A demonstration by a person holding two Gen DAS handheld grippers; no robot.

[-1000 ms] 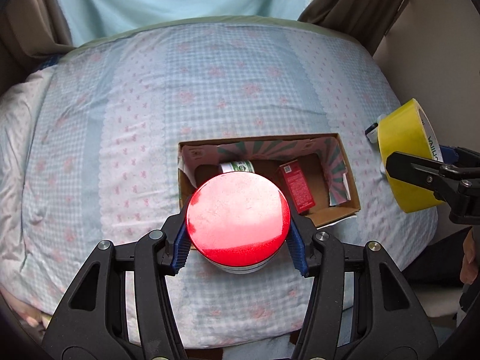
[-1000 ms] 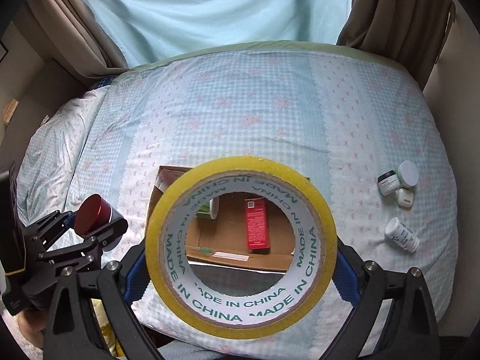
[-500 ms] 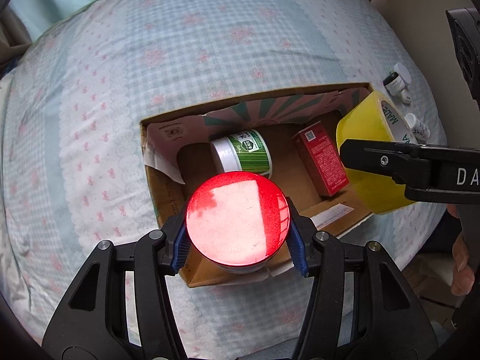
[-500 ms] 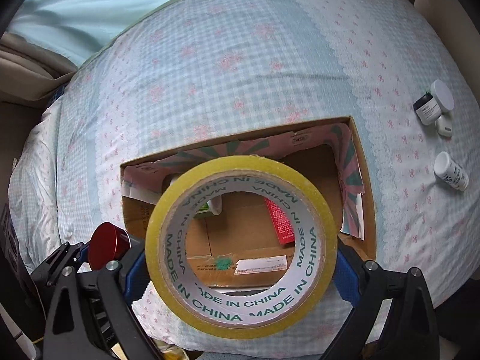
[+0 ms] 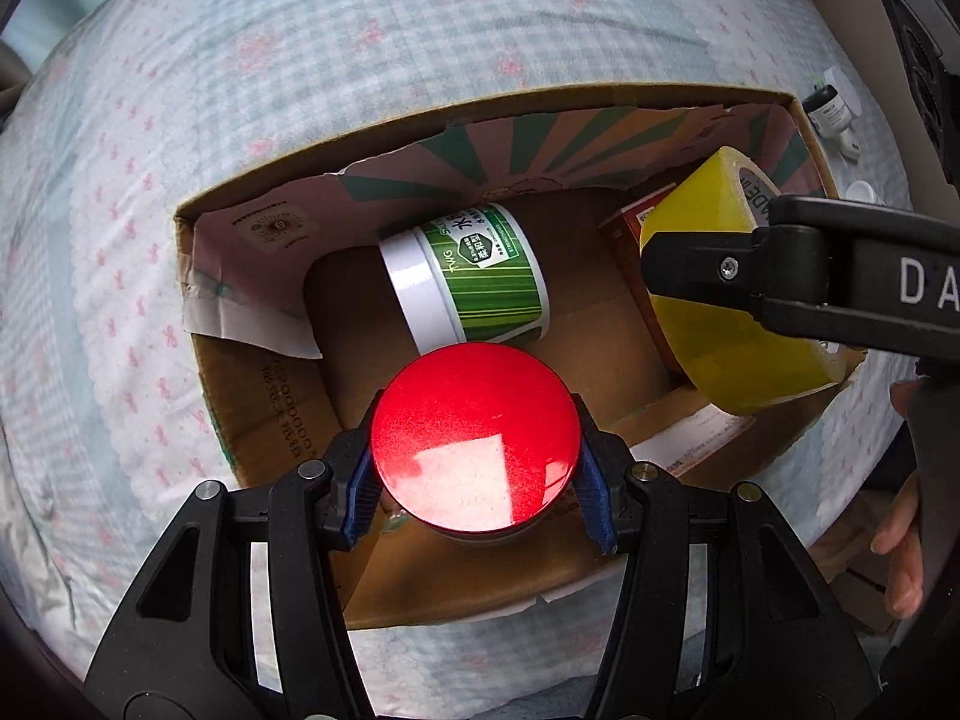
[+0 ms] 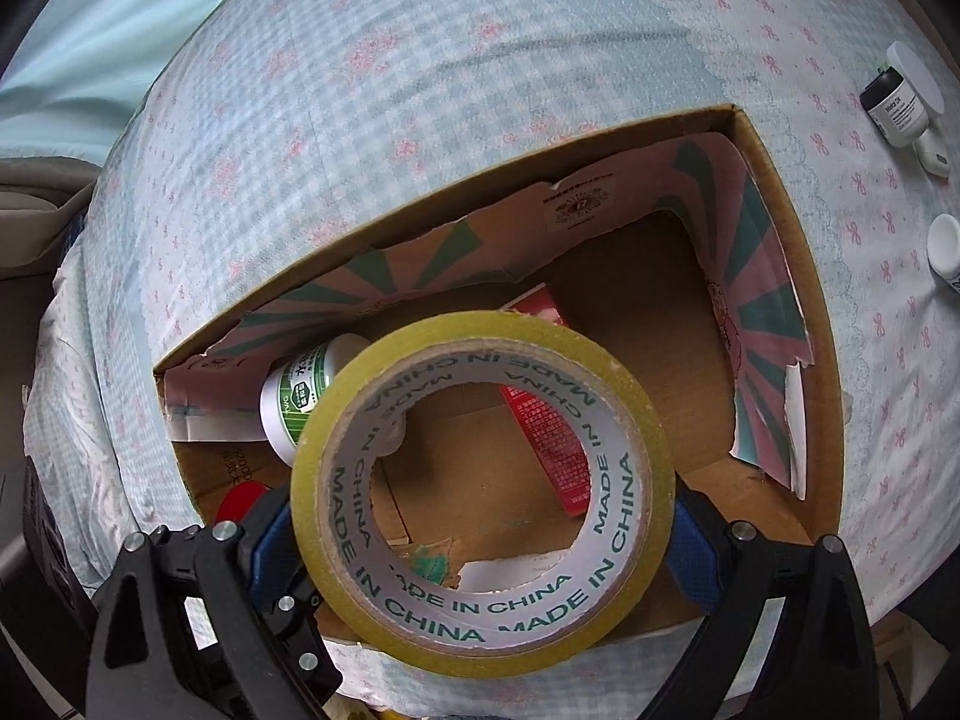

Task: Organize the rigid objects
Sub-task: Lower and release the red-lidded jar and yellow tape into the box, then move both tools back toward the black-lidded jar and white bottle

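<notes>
My left gripper (image 5: 477, 498) is shut on a red-lidded jar (image 5: 475, 441) and holds it over the near left part of an open cardboard box (image 5: 264, 402). My right gripper (image 6: 480, 522) is shut on a yellow tape roll (image 6: 480, 624) and holds it over the box's near side (image 6: 774, 516); the roll also shows in the left wrist view (image 5: 720, 324). Inside the box lie a green-striped white jar (image 5: 474, 273) on its side and a red carton (image 6: 549, 450). The red lid shows at the left in the right wrist view (image 6: 237, 501).
The box sits on a bed with a blue checked, pink-flowered cover (image 6: 420, 90). Right of the box on the cover lie a dark bottle with a white cap (image 6: 900, 102) and a white bottle (image 6: 945, 246). A hand (image 5: 903, 516) shows at the right edge.
Both grippers have moved forward and down over the box with their loads. The tape roll has tilted and now hangs inside the box's right part.
</notes>
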